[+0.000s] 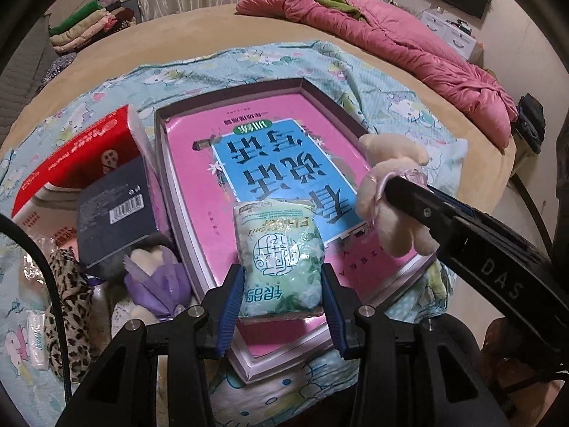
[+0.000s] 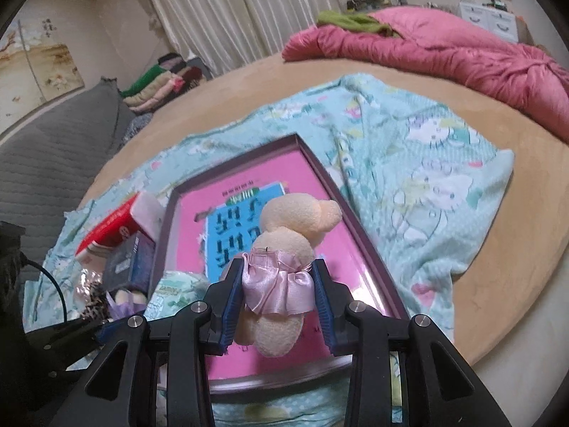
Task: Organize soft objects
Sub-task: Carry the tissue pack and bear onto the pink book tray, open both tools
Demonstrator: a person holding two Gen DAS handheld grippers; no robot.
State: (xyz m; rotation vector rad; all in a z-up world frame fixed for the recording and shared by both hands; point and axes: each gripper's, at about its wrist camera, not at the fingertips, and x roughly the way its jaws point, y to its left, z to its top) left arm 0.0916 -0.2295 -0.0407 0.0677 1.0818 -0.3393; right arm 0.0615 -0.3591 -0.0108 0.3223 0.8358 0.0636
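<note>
left claw clamps tissue pack | right claw clamps plush bear

- A soft green-and-white plastic pack of tissues, printed with leaf patterns and Chinese characters, sits lengthwise between the blue pads of the left tongs. Its far end rests on the pink book cover inside the shallow purple-rimmed box tray, near the tray's near edge.
- A small cream plush bear in a shiny pink satin skirt is pinched at the waist by the right tongs. Its head points away and its legs hang toward the camera, above the tray's right side.
- A small plush toy wrapped in purple fabric lies just left of the tray, on the cartoon-print blanket on the bed.
</note>
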